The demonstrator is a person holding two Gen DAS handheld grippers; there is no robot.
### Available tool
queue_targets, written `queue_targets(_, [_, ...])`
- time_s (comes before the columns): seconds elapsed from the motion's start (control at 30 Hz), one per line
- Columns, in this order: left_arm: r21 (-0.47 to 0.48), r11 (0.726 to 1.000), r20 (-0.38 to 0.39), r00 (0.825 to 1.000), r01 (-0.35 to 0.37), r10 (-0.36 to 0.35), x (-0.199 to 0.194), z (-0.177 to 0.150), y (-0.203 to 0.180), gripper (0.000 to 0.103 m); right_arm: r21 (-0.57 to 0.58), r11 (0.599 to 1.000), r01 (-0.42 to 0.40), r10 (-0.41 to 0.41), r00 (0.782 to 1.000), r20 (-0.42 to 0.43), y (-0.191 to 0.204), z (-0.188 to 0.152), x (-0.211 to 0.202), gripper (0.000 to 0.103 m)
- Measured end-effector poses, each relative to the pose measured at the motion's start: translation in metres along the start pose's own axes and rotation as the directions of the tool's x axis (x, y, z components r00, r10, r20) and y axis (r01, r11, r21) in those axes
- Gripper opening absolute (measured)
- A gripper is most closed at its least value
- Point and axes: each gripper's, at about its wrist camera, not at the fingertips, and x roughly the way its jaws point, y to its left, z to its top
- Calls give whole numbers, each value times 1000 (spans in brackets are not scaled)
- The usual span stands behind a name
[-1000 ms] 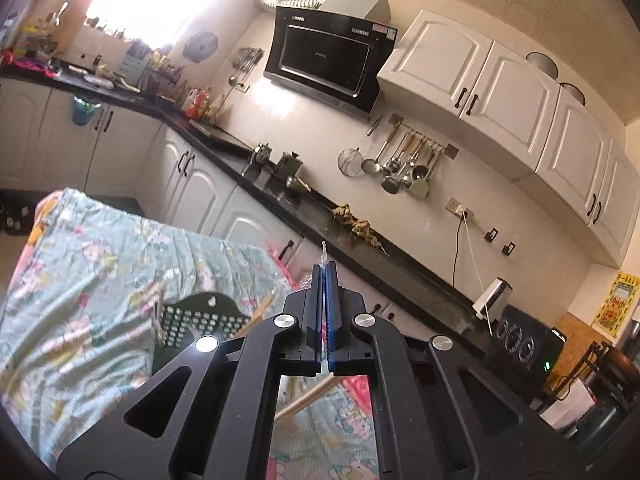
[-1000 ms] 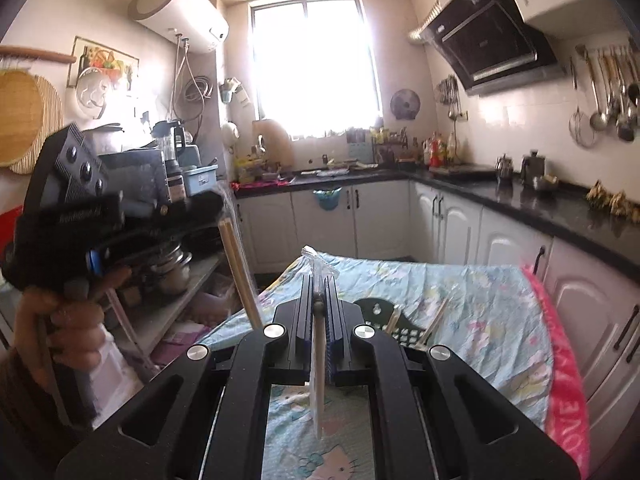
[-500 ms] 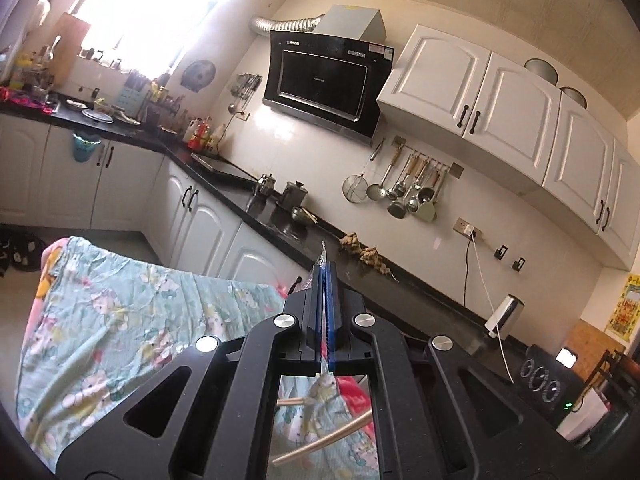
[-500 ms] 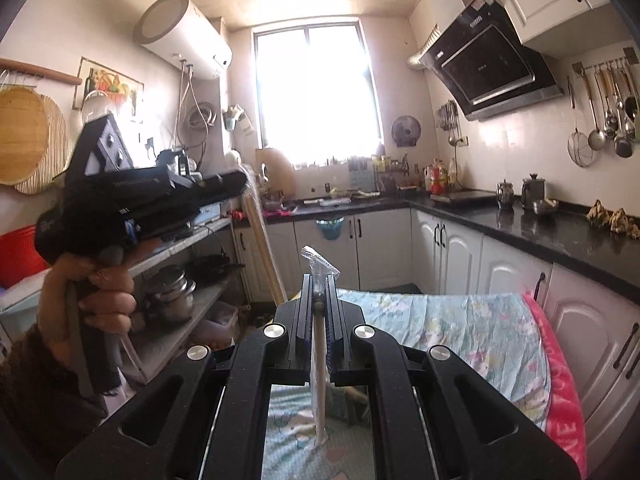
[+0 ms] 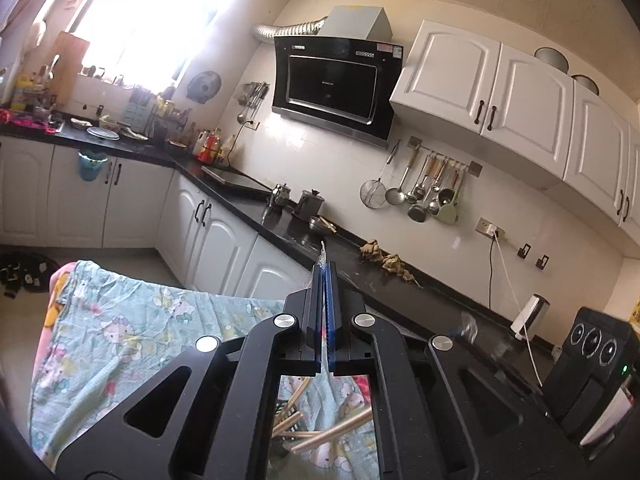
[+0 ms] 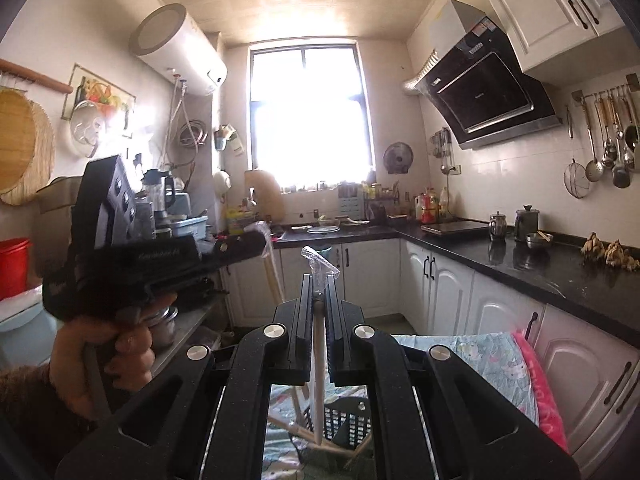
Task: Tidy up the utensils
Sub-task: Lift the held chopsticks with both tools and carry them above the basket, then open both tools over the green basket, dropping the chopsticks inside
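My right gripper (image 6: 319,280) is shut on a pale chopstick (image 6: 318,384) that hangs down between its fingers. The chopstick's clear wrapper (image 6: 320,260) sticks out above the tips. My left gripper (image 5: 325,268) is shut too, with a sliver of clear wrapper (image 5: 322,251) poking from its tips. In the right wrist view a hand (image 6: 104,356) holds the left gripper (image 6: 262,240) up at the left, and a wooden chopstick (image 6: 274,276) hangs from its tip. Below both, a black slotted basket (image 6: 346,420) and loose chopsticks (image 5: 332,432) lie on the table.
The table (image 5: 120,332) has a light-blue cartoon cloth with a pink edge (image 6: 540,392). A black counter (image 6: 520,264) with white cabinets runs along the right wall, with kettles and hanging ladles (image 5: 424,196). Crowded shelves (image 6: 172,216) stand on the left.
Both grippers have risen, still shut. The table and basket have sunk lower in both views. In the right wrist view the left gripper has moved up and toward the middle.
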Motion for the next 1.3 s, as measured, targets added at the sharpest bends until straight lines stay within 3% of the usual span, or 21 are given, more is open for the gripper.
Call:
queue_targets(0.33, [-7,1000,-30,999,-16,16,25,-21,22,0,1,999,37,-37,999,-36,-16,-13,43,6])
queue_targets(0.8, [-22,998,-106,993,-63,61,55,-69,52,0,4,998,63,-62,989,-134,-24,-67,101,6])
queue_targets(0.87, [-29,997,-123,990,-72,67,57,-75,57,0,13,998,66,-63,986,-157,-26,-78,108,7])
queue_targets(0.9, [-30,997,-139,988,-78,73,59,-79,60,0,21,997,69,-64,982,-179,-28,-82,110,14])
queue_targets(0.93, [-21,995,-150,984,-100,96,59,-82,61,3,28,997,73,-66,979,-192,-29,-85,110,27])
queue_targets(0.97, [-6,993,-156,981,-120,117,58,-84,61,8,39,996,76,-67,979,-194,-31,-87,109,34])
queue_targets(1.03, [10,989,-160,976,-146,145,52,-89,63,36,68,995,71,-56,979,-194,-36,-92,102,38])
queue_targets(1.17, [30,986,-152,975,-162,165,32,-95,62,38,87,991,98,-79,976,-201,-44,-97,85,38])
queue_targets(1.3, [42,982,-135,973,-184,188,12,-97,61,54,87,988,126,-106,974,-202,-48,-97,68,45])
